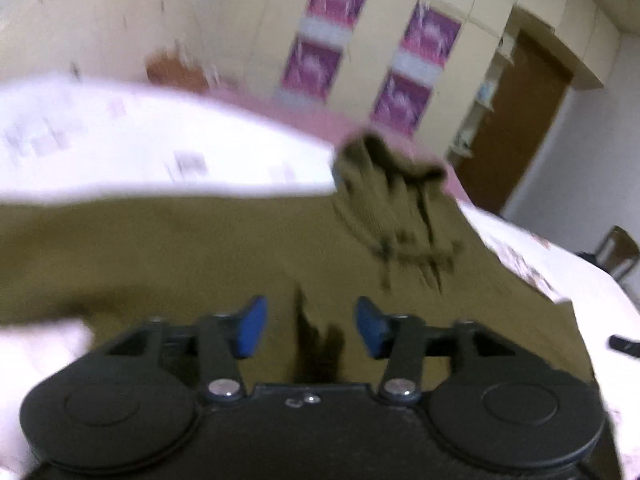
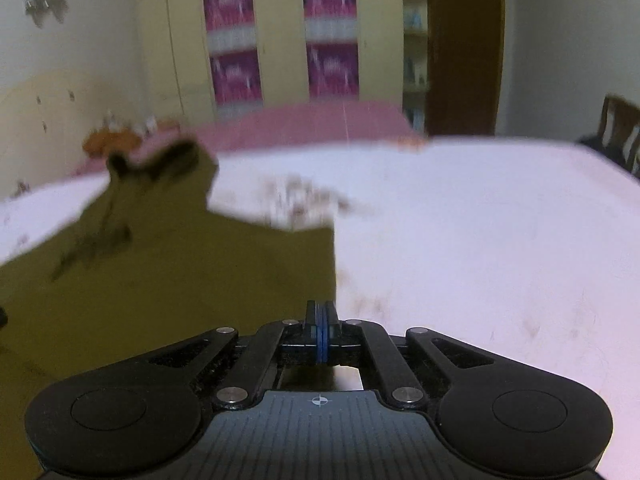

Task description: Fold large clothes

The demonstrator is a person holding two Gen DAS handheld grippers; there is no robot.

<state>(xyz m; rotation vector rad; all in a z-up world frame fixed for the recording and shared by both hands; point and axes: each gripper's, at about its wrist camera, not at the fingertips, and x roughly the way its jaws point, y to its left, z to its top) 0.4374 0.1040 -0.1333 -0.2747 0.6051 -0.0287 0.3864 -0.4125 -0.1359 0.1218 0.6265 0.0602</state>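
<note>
One olive-green garment (image 1: 168, 256), plain knit with a rumpled, dark-creased end, lies spread on the white bed sheet (image 2: 480, 220). It stretches out ahead of the left claw (image 1: 308, 326), whose blue pads stand apart with a raised fold between them. The right claw (image 2: 322, 330), pressed together, sits at the garment's right edge; whether it pinches cloth cannot be told.

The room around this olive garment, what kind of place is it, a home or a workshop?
Most likely a home bedroom. The olive garment lies on a bed with a white sheet, tall cream wardrobe doors with purple panels line the far wall, and a brown wooden door stands beside them.
</note>
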